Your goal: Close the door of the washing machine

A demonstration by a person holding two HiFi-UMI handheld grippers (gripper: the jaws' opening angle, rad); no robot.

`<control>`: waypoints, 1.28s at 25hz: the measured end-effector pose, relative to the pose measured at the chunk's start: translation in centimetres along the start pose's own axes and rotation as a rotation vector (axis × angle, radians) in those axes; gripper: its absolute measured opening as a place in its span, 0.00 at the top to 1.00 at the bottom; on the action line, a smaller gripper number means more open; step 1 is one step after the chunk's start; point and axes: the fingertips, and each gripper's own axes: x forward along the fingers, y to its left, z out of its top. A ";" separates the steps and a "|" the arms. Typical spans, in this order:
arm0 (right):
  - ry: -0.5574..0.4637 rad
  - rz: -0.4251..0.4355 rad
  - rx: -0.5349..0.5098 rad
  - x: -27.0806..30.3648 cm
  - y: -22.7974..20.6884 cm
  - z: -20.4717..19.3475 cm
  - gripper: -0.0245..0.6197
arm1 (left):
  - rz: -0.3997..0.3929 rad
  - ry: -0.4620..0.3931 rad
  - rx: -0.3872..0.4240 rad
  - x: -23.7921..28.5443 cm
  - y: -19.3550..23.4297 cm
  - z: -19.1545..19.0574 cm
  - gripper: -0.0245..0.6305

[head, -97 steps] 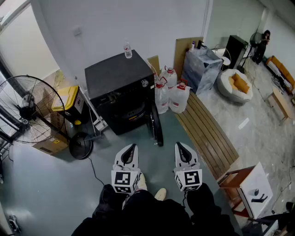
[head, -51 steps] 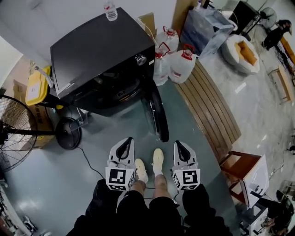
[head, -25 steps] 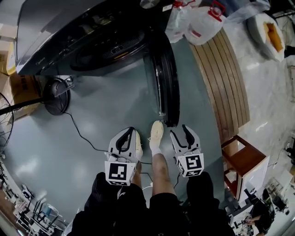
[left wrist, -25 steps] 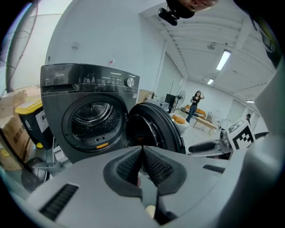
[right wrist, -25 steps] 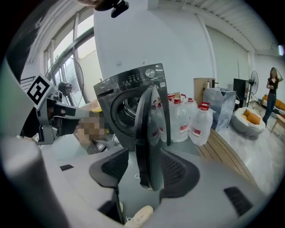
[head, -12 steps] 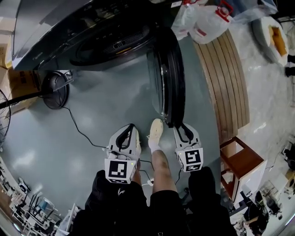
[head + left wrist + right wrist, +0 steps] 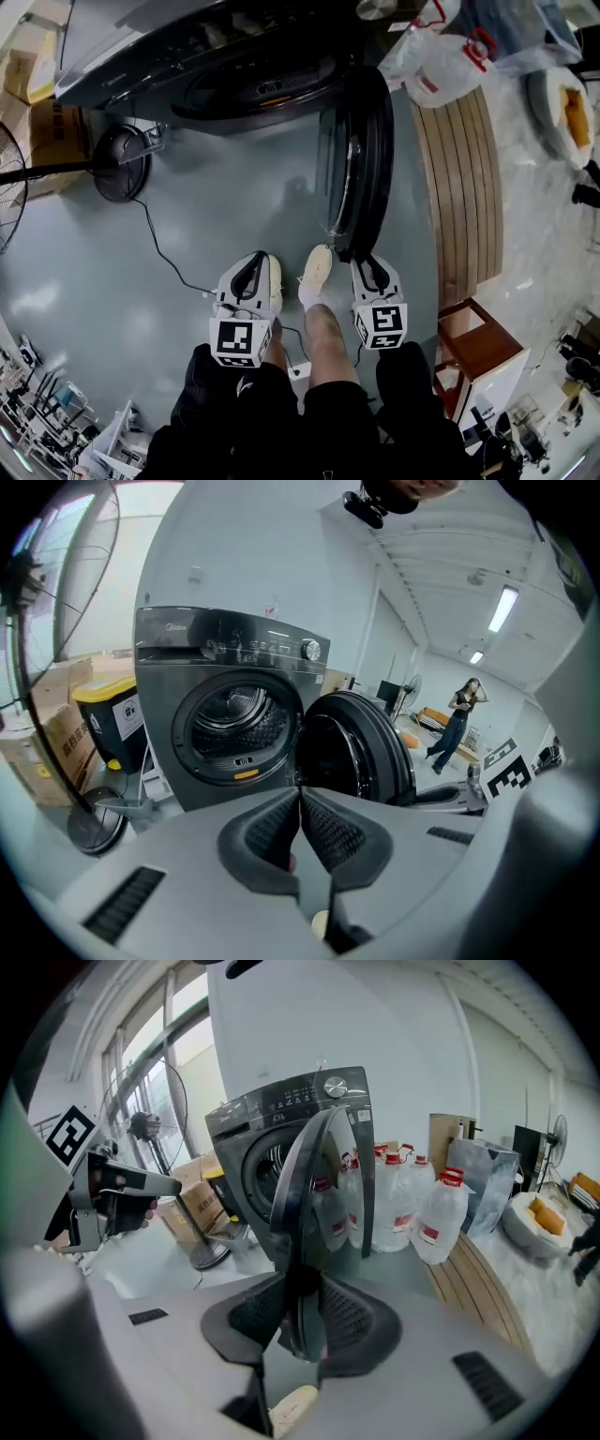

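Grey floor [image 7: 141,253]; right gripper [image 7: 368,264] angled down, just closed onto door [image 7: 370,159] edge; left gripper [image 7: 256,259] clenched, empty

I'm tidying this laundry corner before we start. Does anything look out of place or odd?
The door of the washing machine stands wide open, swung out edge-on towards the person. A black cable trails loose across the floor from the fan base. Nothing looks spilled or damaged.

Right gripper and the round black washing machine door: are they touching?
Touching. In the right gripper view, the right gripper has just been closing its jaws on the round black washing machine door; its edge sits pinched between them.
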 end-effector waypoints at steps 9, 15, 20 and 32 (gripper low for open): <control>-0.014 0.052 0.001 1.4 4.3 0.8 0.75 | 0.089 -0.021 -0.022 -3.1 2.2 -0.7 0.92; -0.005 0.075 0.002 3.2 7.2 1.7 0.74 | 0.129 -0.035 -0.046 -4.6 5.1 -1.0 0.92; -0.005 0.083 0.000 5.0 11.0 3.0 0.74 | 0.133 -0.054 -0.059 -5.3 9.0 -0.3 0.92; -0.002 0.013 0.092 10.0 17.4 6.7 0.73 | 0.077 -0.042 -0.047 -5.9 17.6 1.3 0.92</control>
